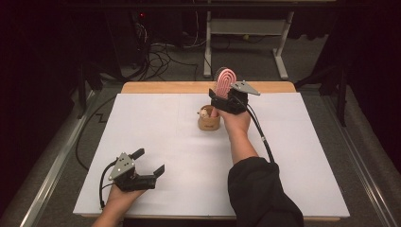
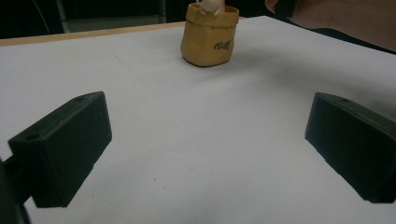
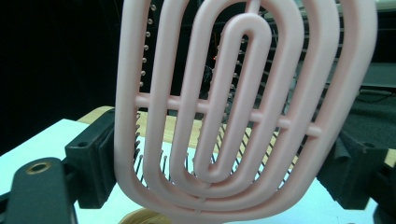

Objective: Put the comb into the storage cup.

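A pink hairbrush (image 1: 225, 80) with a looped open head stands upright, its handle down in a small tan cup (image 1: 208, 123) at the far middle of the white sheet. My right gripper (image 1: 221, 96) is at the base of the brush head. In the right gripper view the brush (image 3: 233, 116) stands between the two jaws, which are apart on either side of it. My left gripper (image 1: 150, 161) rests near the front left of the sheet, open and with nothing in it. The left gripper view has its jaws wide around bare sheet (image 2: 205, 149), pointing at the cup (image 2: 208, 37).
A small pale figure (image 1: 204, 112) sits on the cup's rim. The white sheet (image 1: 165, 142) covers a wooden table (image 1: 165, 87). Beyond the far edge are cables on the floor (image 1: 161, 56) and a white desk frame (image 1: 246, 28).
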Demonstrator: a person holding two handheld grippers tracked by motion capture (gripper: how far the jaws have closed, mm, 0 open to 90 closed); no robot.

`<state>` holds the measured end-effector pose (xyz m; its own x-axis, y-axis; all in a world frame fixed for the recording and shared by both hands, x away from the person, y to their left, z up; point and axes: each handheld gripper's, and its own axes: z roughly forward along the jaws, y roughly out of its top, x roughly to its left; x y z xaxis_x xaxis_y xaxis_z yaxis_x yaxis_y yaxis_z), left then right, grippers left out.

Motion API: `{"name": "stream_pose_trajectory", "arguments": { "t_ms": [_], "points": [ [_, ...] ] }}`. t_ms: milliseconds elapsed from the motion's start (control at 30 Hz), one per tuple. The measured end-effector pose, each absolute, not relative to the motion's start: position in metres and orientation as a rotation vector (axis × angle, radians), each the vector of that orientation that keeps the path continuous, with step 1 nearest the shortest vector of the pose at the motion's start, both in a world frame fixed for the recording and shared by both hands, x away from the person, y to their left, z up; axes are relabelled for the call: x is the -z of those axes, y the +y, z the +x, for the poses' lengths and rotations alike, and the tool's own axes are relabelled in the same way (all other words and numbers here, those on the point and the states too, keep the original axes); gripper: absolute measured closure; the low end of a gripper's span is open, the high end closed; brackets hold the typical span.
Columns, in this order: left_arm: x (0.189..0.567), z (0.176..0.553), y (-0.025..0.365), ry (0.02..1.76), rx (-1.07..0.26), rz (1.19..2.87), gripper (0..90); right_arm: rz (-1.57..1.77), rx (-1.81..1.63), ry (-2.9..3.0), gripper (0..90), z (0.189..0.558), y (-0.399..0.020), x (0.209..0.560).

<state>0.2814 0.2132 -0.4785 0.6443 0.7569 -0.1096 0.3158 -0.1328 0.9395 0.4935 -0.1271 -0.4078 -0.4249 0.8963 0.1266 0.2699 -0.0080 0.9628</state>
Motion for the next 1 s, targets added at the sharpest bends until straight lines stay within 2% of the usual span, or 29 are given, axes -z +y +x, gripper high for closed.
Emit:
{"name": "stream_pose_trajectory", "arguments": {
  "t_ms": [1000],
  "points": [
    [0.4796, 0.2822, 0.2143, 0.882, -0.474, 1.719, 1.4, 1.289, -1.436, 1.700, 12.8, 0.4969, -0.1370, 0.4073]
  ]
}}
